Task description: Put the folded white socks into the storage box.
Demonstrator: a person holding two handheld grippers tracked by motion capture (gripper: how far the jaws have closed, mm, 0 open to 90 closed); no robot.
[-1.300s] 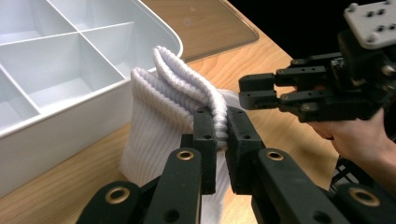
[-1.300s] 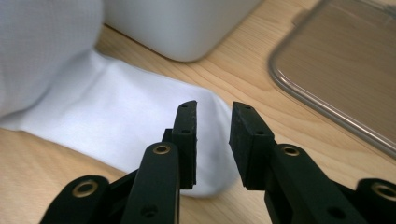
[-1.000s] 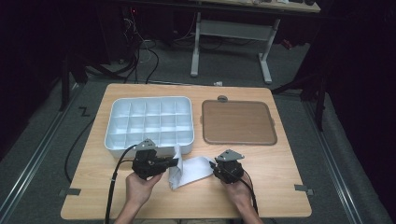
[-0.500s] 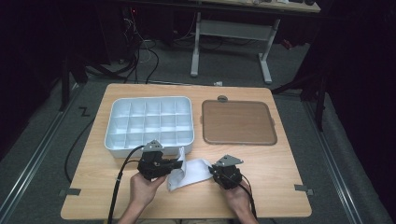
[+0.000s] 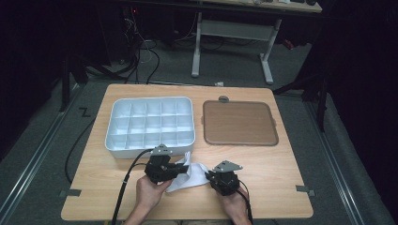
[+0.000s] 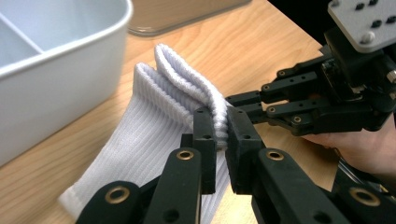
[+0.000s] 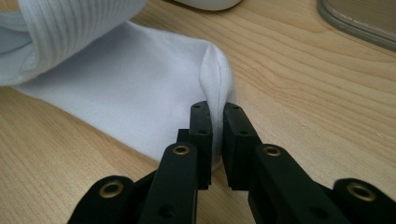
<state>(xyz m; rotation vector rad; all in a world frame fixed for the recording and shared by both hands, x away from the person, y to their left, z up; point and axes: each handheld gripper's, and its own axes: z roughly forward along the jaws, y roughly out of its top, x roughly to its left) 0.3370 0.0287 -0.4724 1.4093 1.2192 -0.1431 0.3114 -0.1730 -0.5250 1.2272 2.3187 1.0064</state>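
Observation:
A white ribbed sock (image 5: 191, 171) lies on the wooden table (image 5: 281, 164) near its front edge, stretched between my two grippers. My left gripper (image 5: 184, 168) is shut on the folded cuff; in the left gripper view its jaws (image 6: 221, 126) pinch the thick ribbed edge of the sock (image 6: 149, 130). My right gripper (image 5: 210, 175) is shut on the toe end; in the right gripper view its jaws (image 7: 217, 116) squeeze a fold of the smooth sock (image 7: 130, 79). The right gripper (image 6: 322, 93) faces the left one closely across the sock.
A white compartment tray (image 5: 150, 143) stands just behind the left gripper, its wall (image 6: 60, 60) close to the sock. A brown flat lid (image 5: 239, 123) lies to its right, with its edge (image 7: 359, 18) ahead of the right gripper. Bare table lies to the right.
The left gripper has shifted slightly right and lower with the cuff, and the sock now lies flatter between the grippers. The right hand has stayed put.

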